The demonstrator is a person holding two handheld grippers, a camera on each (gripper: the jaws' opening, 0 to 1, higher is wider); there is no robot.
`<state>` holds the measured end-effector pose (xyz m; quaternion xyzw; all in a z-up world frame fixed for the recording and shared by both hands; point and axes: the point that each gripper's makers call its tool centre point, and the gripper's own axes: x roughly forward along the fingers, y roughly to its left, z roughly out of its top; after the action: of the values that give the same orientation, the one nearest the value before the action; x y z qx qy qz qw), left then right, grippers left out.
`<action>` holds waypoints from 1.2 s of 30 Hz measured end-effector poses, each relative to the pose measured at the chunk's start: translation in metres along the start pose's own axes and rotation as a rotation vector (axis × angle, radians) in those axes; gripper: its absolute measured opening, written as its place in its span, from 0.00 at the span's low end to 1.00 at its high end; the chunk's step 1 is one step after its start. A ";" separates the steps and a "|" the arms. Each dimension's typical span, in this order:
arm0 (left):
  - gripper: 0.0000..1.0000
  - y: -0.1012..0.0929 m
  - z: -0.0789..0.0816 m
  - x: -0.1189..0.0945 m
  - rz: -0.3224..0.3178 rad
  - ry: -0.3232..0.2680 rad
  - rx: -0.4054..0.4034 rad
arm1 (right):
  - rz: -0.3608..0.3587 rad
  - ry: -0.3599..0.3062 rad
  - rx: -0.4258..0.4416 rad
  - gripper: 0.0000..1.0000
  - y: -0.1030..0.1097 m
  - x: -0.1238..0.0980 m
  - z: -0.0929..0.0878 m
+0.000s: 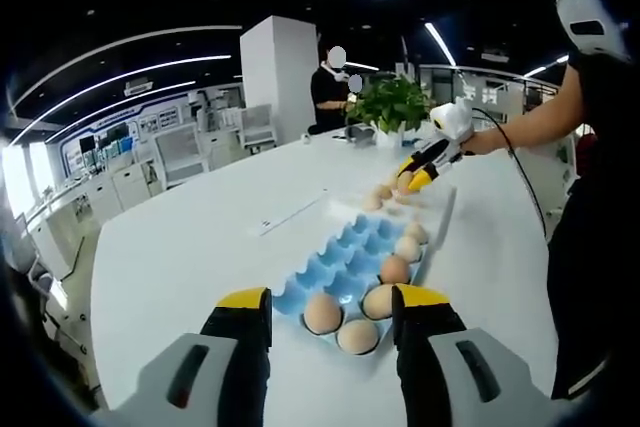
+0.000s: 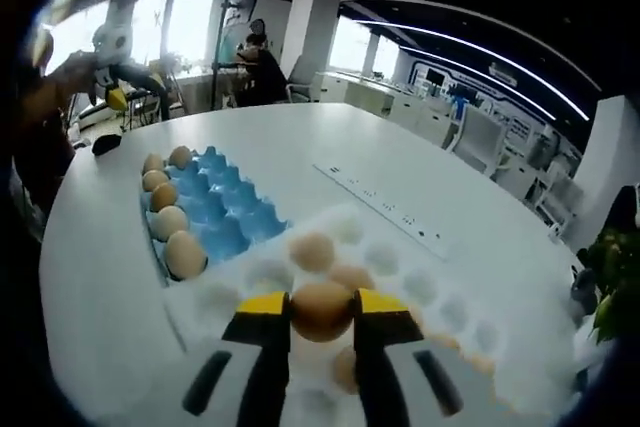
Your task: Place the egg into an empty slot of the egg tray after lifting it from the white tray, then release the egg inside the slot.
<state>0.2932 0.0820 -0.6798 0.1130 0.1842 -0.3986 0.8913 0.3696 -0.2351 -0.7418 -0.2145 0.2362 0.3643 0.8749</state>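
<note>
Right claw (image 2: 321,309) is clenched on the egg (image 2: 322,309) over the white tray (image 2: 440,297); blue egg tray (image 2: 228,212) lies ahead-left, w/ empty slots on its nearer side (left claw (image 1: 330,309) is released, idle).

Inventory, placed relative to the blue egg tray (image 1: 352,262):

- Egg trays: 2. One blue; one white tray (image 2: 400,277) butted against its far end as seen in the left gripper view.
- Eggs in the blue tray: 5 (image 2: 185,253), in one row along its edge.
- Eggs at the white tray: 4 countable in the right gripper view, one (image 2: 322,309) of them between the right tongs (image 2: 322,315).
- Tongs: 2; left tongs (image 1: 330,312).
- Potted plants beyond the white tray: 1 (image 1: 388,105).
- Surface: 1 (image 1: 180,257).
</note>
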 end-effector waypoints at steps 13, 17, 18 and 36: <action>0.48 0.000 0.000 0.000 0.001 0.000 -0.002 | 0.012 -0.006 -0.007 0.23 0.005 -0.004 0.003; 0.48 -0.001 0.000 0.000 0.001 -0.002 -0.001 | 0.019 -0.011 -0.007 0.23 0.007 -0.004 0.005; 0.48 -0.001 0.001 -0.001 0.002 -0.002 0.000 | 0.025 -0.012 -0.007 0.23 0.008 -0.004 0.006; 0.49 -0.007 0.007 0.001 -0.024 -0.021 0.004 | 0.071 -0.060 -0.029 0.23 0.025 0.002 0.030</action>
<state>0.2904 0.0739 -0.6744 0.1085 0.1755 -0.4106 0.8882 0.3604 -0.2017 -0.7246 -0.2078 0.2120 0.4046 0.8650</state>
